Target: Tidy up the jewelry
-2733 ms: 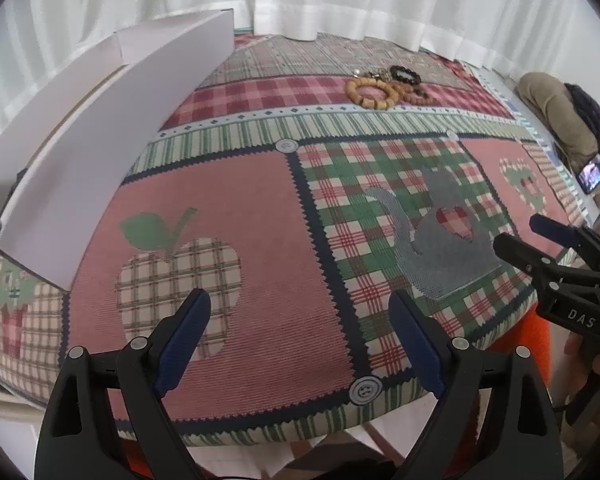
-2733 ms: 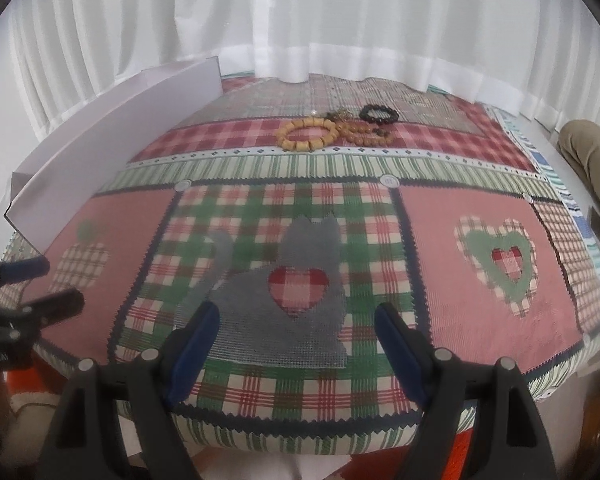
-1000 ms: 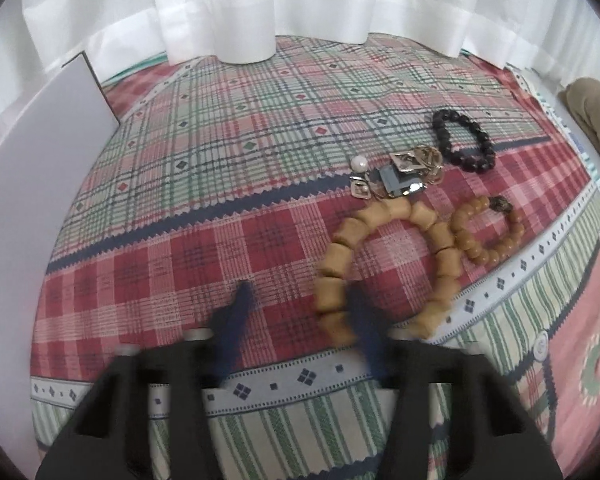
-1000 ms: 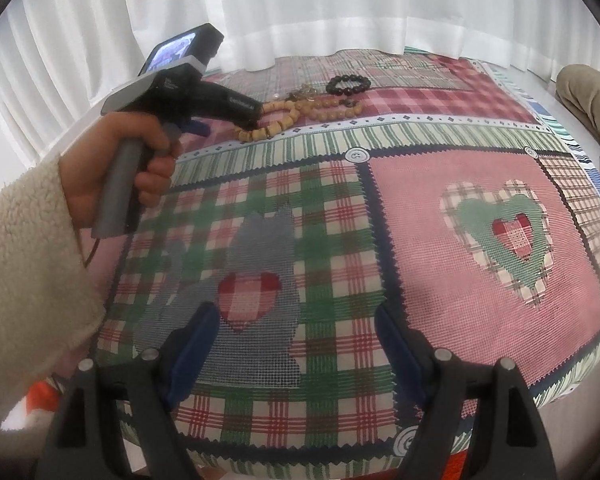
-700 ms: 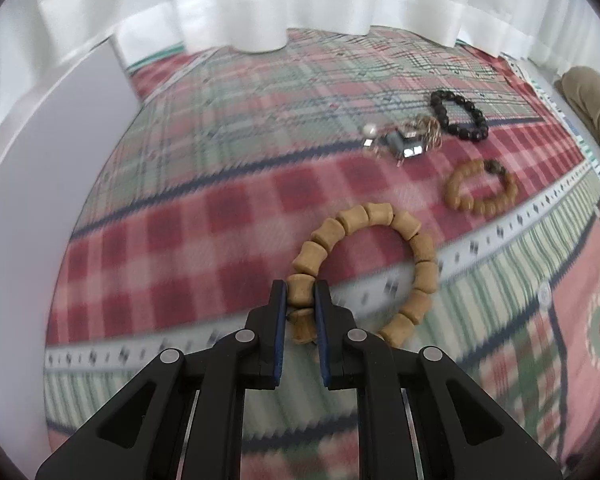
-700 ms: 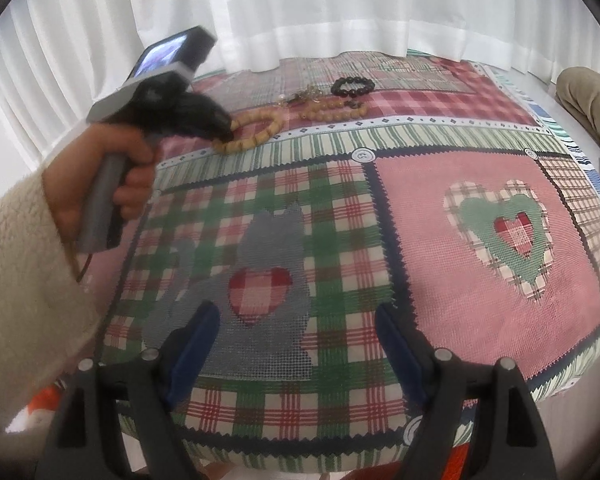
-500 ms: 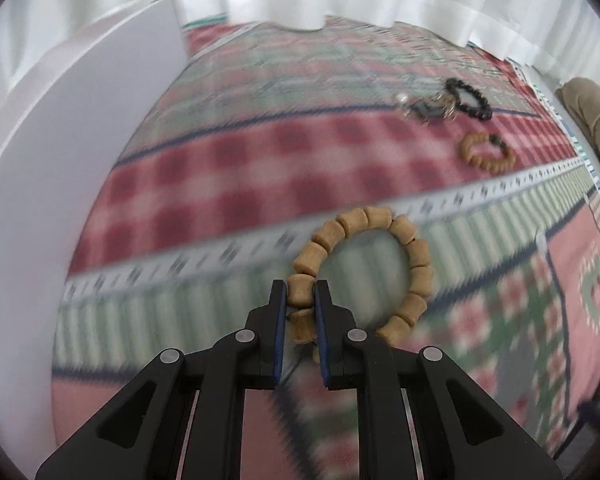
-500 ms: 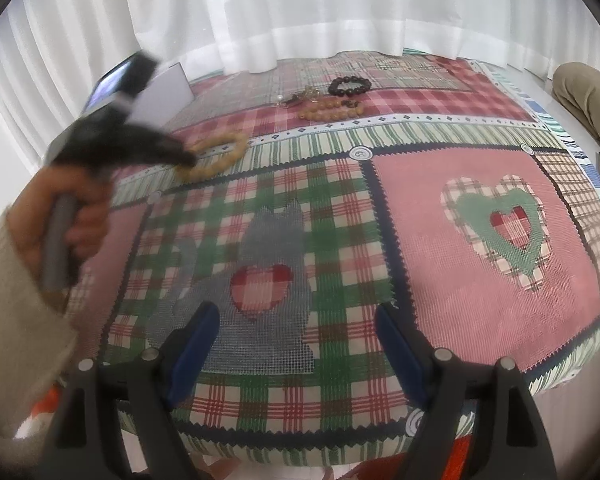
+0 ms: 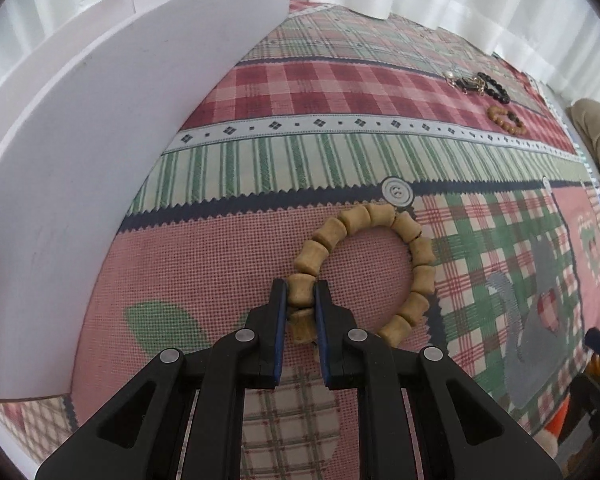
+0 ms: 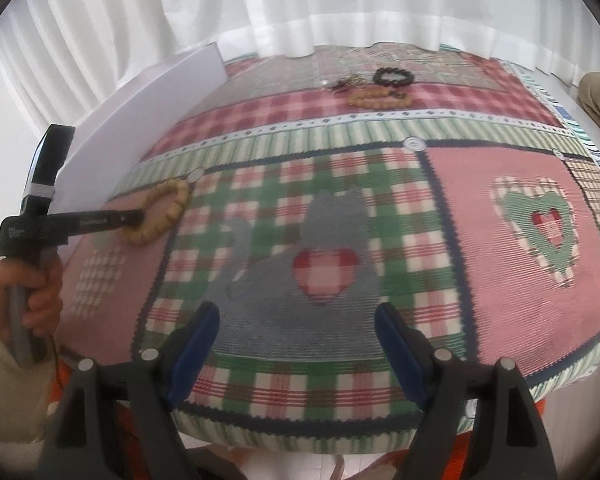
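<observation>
Your left gripper point(image 9: 301, 294) has its jaws closed on one bead of the big wooden bead bracelet point(image 9: 380, 256), whose loop lies over the pink apple patch of the patchwork cloth point(image 9: 340, 92) just right of the white box point(image 9: 100, 140); only the right wrist view shows your left hand point(image 10: 36, 296) on the handle, with the bracelet point(image 10: 160, 212) looking blurred there. Your right gripper point(image 10: 296, 330) has its jaws wide apart and holds nothing, above the grey cat patch. At the far side lie a small brown bead bracelet point(image 9: 505, 119), a black bead bracelet point(image 9: 496, 89) and a little clump of metal pieces point(image 9: 466, 82), sharp in the left wrist view but smeared in the right
</observation>
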### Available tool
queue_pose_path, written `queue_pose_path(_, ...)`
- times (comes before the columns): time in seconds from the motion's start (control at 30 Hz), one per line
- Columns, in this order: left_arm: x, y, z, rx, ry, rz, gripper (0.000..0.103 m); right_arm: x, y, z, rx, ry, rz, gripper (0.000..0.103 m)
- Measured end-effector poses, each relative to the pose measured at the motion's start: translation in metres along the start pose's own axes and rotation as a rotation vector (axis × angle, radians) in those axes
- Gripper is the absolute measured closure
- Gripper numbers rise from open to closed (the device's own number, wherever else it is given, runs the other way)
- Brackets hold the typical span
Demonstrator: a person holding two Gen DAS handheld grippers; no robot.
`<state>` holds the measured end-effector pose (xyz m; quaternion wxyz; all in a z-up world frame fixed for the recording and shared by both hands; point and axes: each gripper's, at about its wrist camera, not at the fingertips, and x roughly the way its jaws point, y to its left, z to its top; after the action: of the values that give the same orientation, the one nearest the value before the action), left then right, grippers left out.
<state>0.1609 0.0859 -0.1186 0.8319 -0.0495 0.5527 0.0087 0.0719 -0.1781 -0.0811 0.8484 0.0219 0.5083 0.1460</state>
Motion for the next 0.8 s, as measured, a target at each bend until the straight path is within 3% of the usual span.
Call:
queue_pose_path(0.23, 0.0, -0.0059, -0.0027, 0.036, -0.018, 0.04, 0.089, -0.0014, 0.0076, 0.0004, -0.017, 0.002, 0.001, 0.021)
queue_pose_path(0.8, 0.0039, -0.0083, 0.0, 0.05, -0.022, 0.044, 0.085, 0.0061, 0.0, 0.0011, 0.011, 0.025, 0.015, 0.021)
